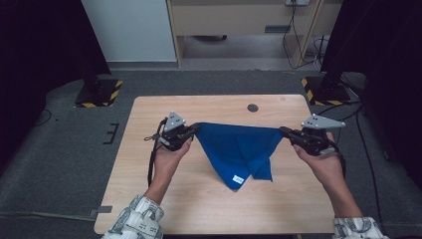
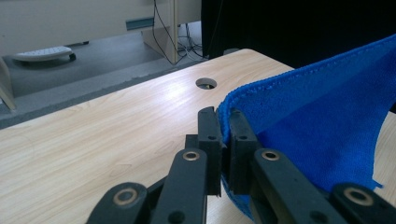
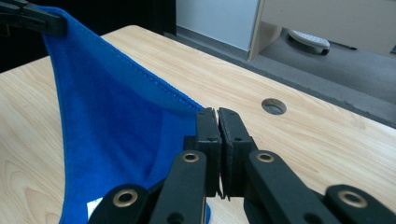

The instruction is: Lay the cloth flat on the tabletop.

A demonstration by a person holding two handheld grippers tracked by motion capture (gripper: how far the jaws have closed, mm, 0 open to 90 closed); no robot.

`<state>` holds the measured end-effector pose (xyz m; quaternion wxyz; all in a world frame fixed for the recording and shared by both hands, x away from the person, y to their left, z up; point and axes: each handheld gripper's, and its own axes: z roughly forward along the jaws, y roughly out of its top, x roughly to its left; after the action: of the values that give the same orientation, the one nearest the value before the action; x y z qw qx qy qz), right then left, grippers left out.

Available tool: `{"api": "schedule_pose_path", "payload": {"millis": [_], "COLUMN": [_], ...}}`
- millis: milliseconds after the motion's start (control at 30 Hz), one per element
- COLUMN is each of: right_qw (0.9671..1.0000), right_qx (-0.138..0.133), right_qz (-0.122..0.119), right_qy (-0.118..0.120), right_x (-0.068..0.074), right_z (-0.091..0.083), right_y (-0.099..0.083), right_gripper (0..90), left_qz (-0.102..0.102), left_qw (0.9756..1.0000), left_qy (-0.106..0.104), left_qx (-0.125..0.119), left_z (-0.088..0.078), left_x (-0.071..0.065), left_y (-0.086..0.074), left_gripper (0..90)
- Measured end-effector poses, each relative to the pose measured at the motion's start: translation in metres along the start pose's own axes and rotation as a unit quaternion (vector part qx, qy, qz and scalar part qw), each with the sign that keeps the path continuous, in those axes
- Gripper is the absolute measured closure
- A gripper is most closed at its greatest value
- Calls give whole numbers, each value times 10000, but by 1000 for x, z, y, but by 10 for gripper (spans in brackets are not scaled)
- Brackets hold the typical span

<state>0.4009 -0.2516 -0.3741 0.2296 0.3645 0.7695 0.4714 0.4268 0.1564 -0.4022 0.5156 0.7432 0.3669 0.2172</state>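
Note:
A blue cloth (image 1: 239,149) hangs stretched between my two grippers above the wooden table (image 1: 149,114), its lower point with a white tag (image 1: 238,179) resting on the tabletop. My left gripper (image 1: 195,130) is shut on the cloth's left corner. In the left gripper view the cloth (image 2: 322,126) runs up and to the right from the clamped jaws of the left gripper (image 2: 223,116). My right gripper (image 1: 283,131) is shut on the right corner. In the right gripper view the cloth (image 3: 112,126) spreads leftward from the right gripper (image 3: 217,114) toward the other gripper (image 3: 32,18).
A round cable hole (image 1: 253,107) sits near the table's far edge. Dark stands with yellow-black striped bases (image 1: 99,92) flank the table on a grey floor. A wooden desk frame (image 1: 239,25) and cables stand behind.

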Motion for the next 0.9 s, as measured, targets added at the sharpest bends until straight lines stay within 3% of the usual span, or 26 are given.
{"api": "schedule_pose_path", "payload": {"millis": [333, 500, 700, 900], "right_qw": [9999, 9997, 9995, 9983], "right_qx": [-8, -71, -190, -414], "right_qz": [-104, -158, -179, -350], "right_qy": [92, 151, 162, 215], "right_x": [12, 17, 22, 35], "right_z": [0, -2, -14, -38], "right_y": [6, 9, 13, 21], "right_gripper": [878, 878, 879, 878], "left_qz": [51, 106, 239, 255], "left_qw": [9999, 9999, 9997, 9993], "left_qy": [125, 87, 23, -143], "left_qx": [-33, -24, -52, -228], "left_z": [-8, -14, -24, -46], "left_x": [9, 11, 6, 1], "left_y": [11, 13, 17, 27], "left_gripper": [861, 862, 857, 854]}}
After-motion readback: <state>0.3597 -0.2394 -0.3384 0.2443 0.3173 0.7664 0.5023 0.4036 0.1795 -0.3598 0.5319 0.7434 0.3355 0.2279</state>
